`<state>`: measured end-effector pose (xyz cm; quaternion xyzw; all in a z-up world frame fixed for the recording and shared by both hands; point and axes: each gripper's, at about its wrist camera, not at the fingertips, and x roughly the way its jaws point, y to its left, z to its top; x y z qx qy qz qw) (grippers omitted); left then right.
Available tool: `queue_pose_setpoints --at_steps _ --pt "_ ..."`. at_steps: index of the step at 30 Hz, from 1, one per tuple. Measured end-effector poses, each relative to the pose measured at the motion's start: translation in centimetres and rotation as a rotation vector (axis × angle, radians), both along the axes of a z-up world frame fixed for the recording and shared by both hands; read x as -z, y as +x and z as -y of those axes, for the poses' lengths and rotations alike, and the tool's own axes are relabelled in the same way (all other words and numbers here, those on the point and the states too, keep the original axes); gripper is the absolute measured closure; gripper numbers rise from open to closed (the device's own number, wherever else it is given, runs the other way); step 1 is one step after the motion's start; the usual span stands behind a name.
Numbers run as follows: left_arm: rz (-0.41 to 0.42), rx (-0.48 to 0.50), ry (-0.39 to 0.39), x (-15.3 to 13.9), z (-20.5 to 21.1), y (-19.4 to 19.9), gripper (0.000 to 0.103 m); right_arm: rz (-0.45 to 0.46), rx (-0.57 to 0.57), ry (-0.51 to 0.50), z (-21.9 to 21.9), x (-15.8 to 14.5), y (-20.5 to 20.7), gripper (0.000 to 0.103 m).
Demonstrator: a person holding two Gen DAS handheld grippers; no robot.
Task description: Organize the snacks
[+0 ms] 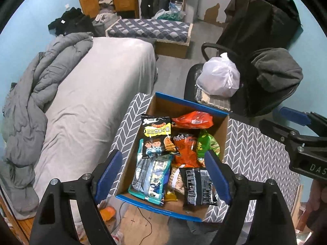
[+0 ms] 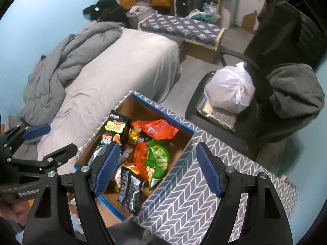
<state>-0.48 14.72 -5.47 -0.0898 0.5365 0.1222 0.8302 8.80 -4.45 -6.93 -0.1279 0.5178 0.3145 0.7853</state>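
A cardboard box with a blue rim stands on a grey chevron-patterned table. It holds several snack bags: a black and yellow one, a red one, a green one, an orange one, a teal one and a black one. My left gripper is open and empty above the box's near end. My right gripper is open and empty above the box's right wall. Each gripper shows at the other view's edge.
A bed with a grey sheet and quilt lies left of the table. An office chair with a white plastic bag and dark clothes stands behind. A patterned bench and wardrobe are at the far wall.
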Motion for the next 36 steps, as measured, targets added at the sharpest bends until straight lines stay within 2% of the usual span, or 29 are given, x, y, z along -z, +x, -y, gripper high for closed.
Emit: queue_pose_setpoints --at_steps 12,18,36 --pt "0.043 0.031 0.013 -2.1 2.1 -1.6 0.019 0.043 0.131 0.026 3.8 -1.8 -1.7 0.027" --pt "0.048 0.049 0.05 -2.7 3.2 -1.8 0.019 0.056 0.167 0.045 4.8 -2.5 -2.6 0.027" --pt "0.054 0.058 0.047 -3.1 4.3 -1.7 0.019 0.041 0.187 0.057 6.0 -2.6 -3.4 0.027"
